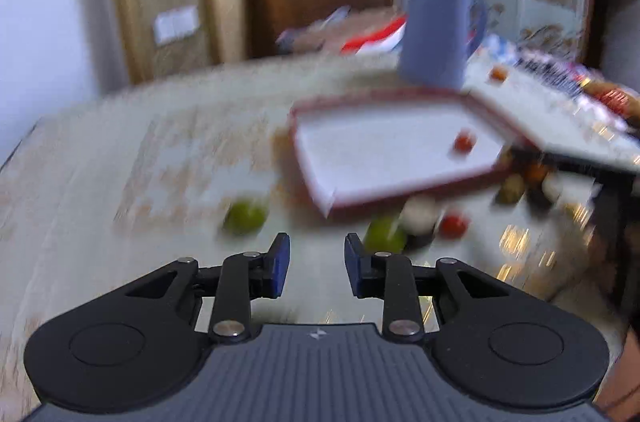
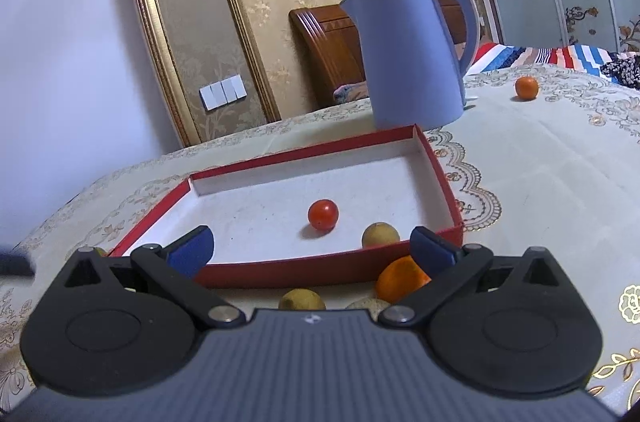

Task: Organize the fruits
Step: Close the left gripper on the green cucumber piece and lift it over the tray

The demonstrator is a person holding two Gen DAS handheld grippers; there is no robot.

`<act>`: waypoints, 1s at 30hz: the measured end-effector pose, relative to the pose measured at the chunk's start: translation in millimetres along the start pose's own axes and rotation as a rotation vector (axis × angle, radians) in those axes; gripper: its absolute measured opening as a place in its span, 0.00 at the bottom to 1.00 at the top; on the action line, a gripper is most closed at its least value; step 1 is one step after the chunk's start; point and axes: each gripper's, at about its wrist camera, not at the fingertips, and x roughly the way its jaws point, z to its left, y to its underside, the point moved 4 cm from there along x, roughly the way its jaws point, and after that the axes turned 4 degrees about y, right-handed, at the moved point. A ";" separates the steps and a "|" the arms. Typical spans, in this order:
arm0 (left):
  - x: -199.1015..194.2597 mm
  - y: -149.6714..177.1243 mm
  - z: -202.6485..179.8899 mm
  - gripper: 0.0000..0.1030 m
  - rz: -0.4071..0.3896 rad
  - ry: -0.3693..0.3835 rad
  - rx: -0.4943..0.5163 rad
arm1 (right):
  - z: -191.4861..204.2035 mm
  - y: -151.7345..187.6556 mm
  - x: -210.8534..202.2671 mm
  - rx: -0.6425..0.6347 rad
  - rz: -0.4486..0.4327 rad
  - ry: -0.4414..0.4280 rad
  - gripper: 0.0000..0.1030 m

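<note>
The left gripper (image 1: 316,254) has its blue pads drawn in narrow with only air between them. It holds nothing, so I judge it is between picks. Just past its right pad lies a green fruit (image 1: 385,234), and ahead to the left sits another green one (image 1: 245,218); both are loose on the tablecloth (image 1: 120,162) and probably still to be gathered. Further out to the right, a pale fruit (image 1: 418,212) and a small red fruit (image 1: 452,225) lie close together against the near corner of the red-walled box (image 1: 340,208). The blur hides finer detail. The right gripper (image 2: 312,238) is spread wide and empty, with its fingers framing the box's near wall — likely ready to drop over whichever fruit comes next. Tucked right under its right finger is an orange (image 2: 402,280), with a yellowish fruit (image 2: 302,300) below the middle of the claw; both are outside the box and within easy reach. Beyond the pads, inside the box, rest a red tomato (image 2: 323,215) and a tan fruit (image 2: 380,235) — the box is evidently the collecting place, with its low walls keeping round things from rolling off. Behind it stands a blue kettle (image 2: 412,50), and far off to the right is a lone orange fruit (image 2: 526,88).
</note>
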 end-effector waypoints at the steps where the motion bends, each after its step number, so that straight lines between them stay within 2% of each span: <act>1: 1.4 10.1 2.7 0.28 0.027 -0.013 -0.005 | 0.3 0.0 -0.7 0.000 -0.002 -0.001 1.00; 3: 4.4 26.7 8.6 0.28 0.061 -0.015 -0.027 | 0.5 0.2 -0.9 -0.001 -0.006 0.002 1.00; 7: -2.5 37.2 13.8 0.30 0.016 0.025 -0.033 | 0.3 0.2 -0.1 -0.002 0.003 0.006 1.00; 9: -3.9 37.9 15.5 0.48 0.002 0.057 -0.044 | 0.0 0.1 0.4 -0.001 0.005 0.008 1.00; 10: -4.4 38.3 16.7 0.66 -0.006 0.056 -0.048 | -0.4 0.0 -0.6 0.001 0.004 0.008 1.00; 11: -6.2 38.2 18.3 0.74 -0.017 0.051 -0.049 | -0.8 -0.1 -0.6 0.004 0.004 0.008 1.00; 14: -8.8 37.8 22.2 0.74 -0.041 0.034 -0.049 | -0.7 0.1 -0.6 0.004 0.006 0.010 1.00; 19: 12.9 38.0 24.8 0.74 0.009 0.004 -0.035 | 0.2 0.2 -1.2 -0.003 0.004 0.011 1.00; 21: 22.1 40.3 26.9 0.73 0.033 0.003 -0.041 | -0.4 0.1 -1.3 0.000 0.004 0.012 1.00; 22: 25.2 40.7 28.2 0.64 0.039 0.010 -0.054 | -0.5 0.2 -1.2 0.000 0.004 0.014 1.00; 23: 26.8 41.1 28.6 0.44 0.045 0.025 -0.062 | -0.5 0.2 -1.4 0.000 0.003 0.013 1.00; 26: 23.7 41.5 27.0 0.28 0.041 -0.010 -0.047 | 1.3 0.5 -2.2 -0.011 0.000 0.015 1.00; 30: 19.2 39.4 26.3 0.25 0.047 -0.015 -0.065 | 2.7 0.4 -3.5 -0.021 -0.008 0.016 1.00</act>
